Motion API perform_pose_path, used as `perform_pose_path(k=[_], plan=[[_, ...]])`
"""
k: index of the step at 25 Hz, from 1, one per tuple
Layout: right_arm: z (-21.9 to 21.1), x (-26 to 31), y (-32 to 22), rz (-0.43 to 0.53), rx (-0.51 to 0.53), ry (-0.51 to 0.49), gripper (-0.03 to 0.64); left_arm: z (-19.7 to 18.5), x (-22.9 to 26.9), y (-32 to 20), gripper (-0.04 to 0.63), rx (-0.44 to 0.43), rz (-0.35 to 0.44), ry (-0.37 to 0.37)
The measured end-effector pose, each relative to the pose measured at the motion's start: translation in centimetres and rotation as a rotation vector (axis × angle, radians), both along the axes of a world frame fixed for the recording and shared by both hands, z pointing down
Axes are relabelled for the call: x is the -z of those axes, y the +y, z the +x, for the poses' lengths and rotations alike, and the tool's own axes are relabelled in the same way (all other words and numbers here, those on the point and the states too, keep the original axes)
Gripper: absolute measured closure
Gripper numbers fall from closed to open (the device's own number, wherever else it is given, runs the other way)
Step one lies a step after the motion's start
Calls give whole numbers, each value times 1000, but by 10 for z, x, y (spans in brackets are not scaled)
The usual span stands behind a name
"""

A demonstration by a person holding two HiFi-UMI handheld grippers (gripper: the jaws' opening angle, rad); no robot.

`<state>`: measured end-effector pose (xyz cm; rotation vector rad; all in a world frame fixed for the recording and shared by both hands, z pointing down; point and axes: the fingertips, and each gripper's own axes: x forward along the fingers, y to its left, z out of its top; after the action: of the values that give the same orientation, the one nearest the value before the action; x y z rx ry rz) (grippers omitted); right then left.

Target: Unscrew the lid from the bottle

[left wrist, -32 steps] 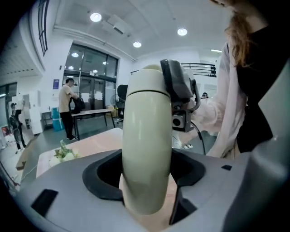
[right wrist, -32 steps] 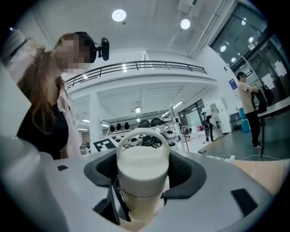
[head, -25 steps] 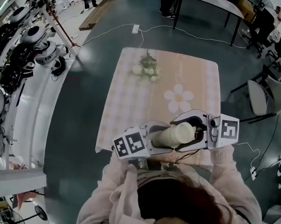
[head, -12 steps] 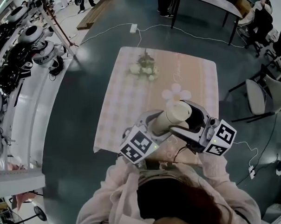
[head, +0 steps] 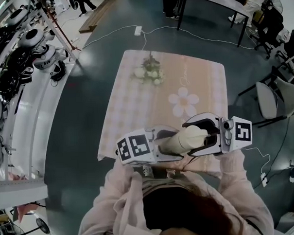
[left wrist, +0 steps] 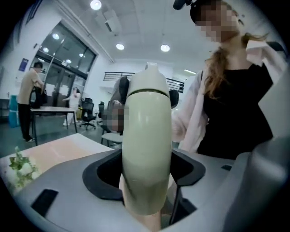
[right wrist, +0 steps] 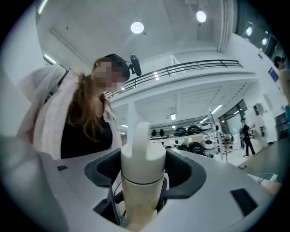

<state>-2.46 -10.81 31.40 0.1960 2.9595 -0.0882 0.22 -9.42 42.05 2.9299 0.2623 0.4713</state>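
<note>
A pale cream bottle (head: 179,142) lies almost level in the air over the table's near edge, held between both grippers. My left gripper (head: 163,144) is shut on its body (left wrist: 146,149), which fills the left gripper view. The white lid (head: 198,134) with a loop handle (right wrist: 141,136) points right. My right gripper (head: 204,136) has just been closing, with the lid (right wrist: 142,161) between its jaws. Its black pads now press the lid's sides near the seam. The bottle's base is hidden inside the left jaws.
Below stands a small table with a pink checked cloth (head: 132,110). It carries a white flower bunch (head: 150,73) at the far end and a flower-shaped mat (head: 185,102). A chair (head: 277,101) stands at the right, helmets on racks (head: 32,46) at the left, cables on the floor.
Half a second ago both grippers were tilted, with the bottle pointing up and away. Now they are back side by side and the bottle lies nearly level again.
</note>
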Motion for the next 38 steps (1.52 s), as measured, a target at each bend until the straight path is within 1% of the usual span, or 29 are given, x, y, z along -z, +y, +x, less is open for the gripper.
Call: perform_pose_path(k=[1,2,3,4,6,7,9,10,12,13,15,16,18,19,22,24,25,26,27,28,29,30,31,33,34,35,36,38], plan=[[0,1,4,11,42,-9,307,1,1,4,279,-26,-8,3],[0,2,5,12,55,-15,307,2,2,5,279,-26,-8,6],[1,3,2,-1,37,-20,305,3,3,2,280,-1,-1,11],[3,4,-5,-30,-9,-26,297,4,3,-5,280,46,13,13],[9,5,-24,-110,-158,-44,168,2,3,-24,279,188,59,-8],[12,6,-35,-150,-248,-57,156,0,0,-35,279,266,82,-32],[14,7,-51,-201,-400,-62,158,-7,-5,-54,279,400,113,-82],[12,6,-55,-204,-446,-42,167,-9,-7,-61,279,445,128,-102],[4,-1,-58,-165,-502,31,202,-12,-12,-66,279,488,162,-137],[2,-4,-58,-133,-524,65,243,-12,-15,-66,279,487,175,-153],[2,-8,-56,-81,-526,96,301,-11,-19,-61,279,452,186,-171],[3,-7,-53,-62,-496,92,304,-10,-17,-57,279,419,185,-161],[3,1,-40,-16,-396,54,304,-5,-9,-46,280,321,163,-102],[3,6,-33,8,-332,25,304,-3,-5,-38,279,258,138,-65],[2,15,-5,83,-96,-32,304,0,3,-10,279,27,41,27],[0,16,13,124,53,-48,304,0,5,9,279,-115,-1,67],[0,16,19,129,101,-53,304,1,6,15,279,-160,-9,82],[-1,16,21,122,118,-54,304,2,6,17,279,-179,-9,91],[-1,16,18,105,104,-52,302,4,5,16,279,-170,-5,96],[-1,16,12,79,60,-49,295,5,5,11,279,-138,3,98],[-1,15,2,47,-4,-46,266,5,5,4,279,-85,16,95],[2,14,-8,6,-79,-48,222,5,4,-5,279,-16,33,88],[6,12,-19,-45,-159,-56,194,5,2,-17,279,66,51,73],[13,8,-40,-155,-309,-79,186,2,-2,-42,279,241,80,29],[15,5,-47,-195,-367,-77,187,1,-5,-52,279,314,92,4],[13,2,-52,-211,-412,-58,194,-1,-7,-60,279,369,106,-19],[10,-3,-55,-200,-447,-21,208,-2,-9,-65,280,401,122,-39],[5,-12,-58,-126,-494,65,278,-2,-13,-67,280,408,146,-68]])
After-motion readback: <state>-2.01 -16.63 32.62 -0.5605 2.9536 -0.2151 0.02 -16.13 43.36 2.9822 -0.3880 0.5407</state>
